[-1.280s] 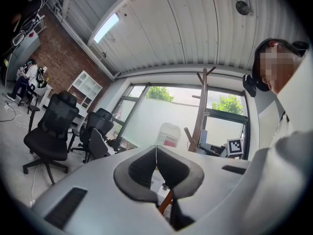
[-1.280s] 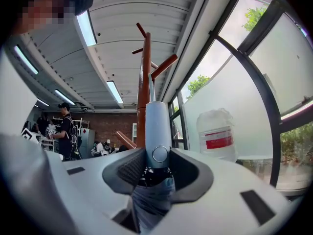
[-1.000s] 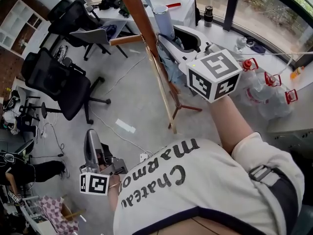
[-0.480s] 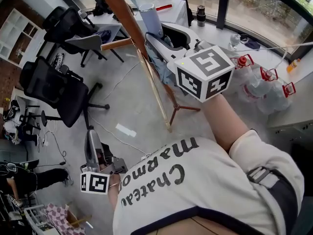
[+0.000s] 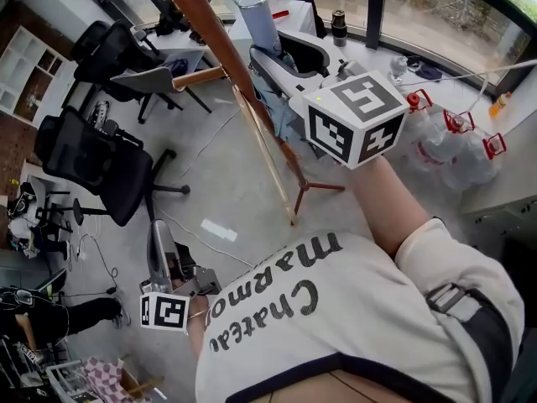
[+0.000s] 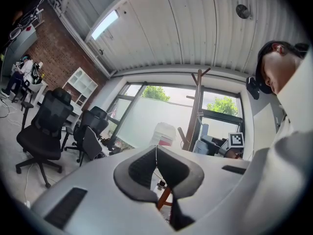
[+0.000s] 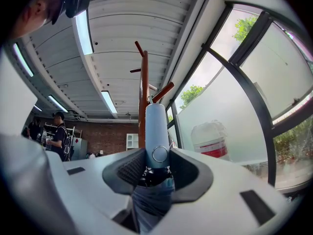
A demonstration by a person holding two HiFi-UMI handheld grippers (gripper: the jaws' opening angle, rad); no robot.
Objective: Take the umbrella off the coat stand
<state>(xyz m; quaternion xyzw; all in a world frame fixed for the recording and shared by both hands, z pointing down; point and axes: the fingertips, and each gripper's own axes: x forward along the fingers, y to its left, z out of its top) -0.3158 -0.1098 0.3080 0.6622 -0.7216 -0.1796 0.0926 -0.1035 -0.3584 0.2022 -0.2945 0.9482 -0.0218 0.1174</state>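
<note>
My right gripper (image 7: 156,166) is shut on a folded umbrella (image 7: 155,131). Its pale blue handle with a round button stands up between the pads, and the grey-blue fabric hangs below them. The wooden coat stand (image 7: 143,89) rises right behind the handle; whether a strap still hangs on a peg is hidden. In the head view the right gripper (image 5: 281,61) holds the umbrella (image 5: 258,23) close beside the stand's slanting pole (image 5: 220,44). Low at the left, my left gripper (image 5: 158,240) is held away from the stand. Its pads (image 6: 146,168) meet with nothing between them.
Black office chairs (image 5: 101,154) stand on the grey floor to the left of the coat stand's legs (image 5: 312,185). Large water jugs (image 5: 457,145) sit at the right by the window. A desk with clutter (image 5: 331,23) is behind the stand. A person (image 5: 50,309) sits at far lower left.
The right gripper has risen a little with the umbrella, staying beside the pole. The left gripper has kept its place.
</note>
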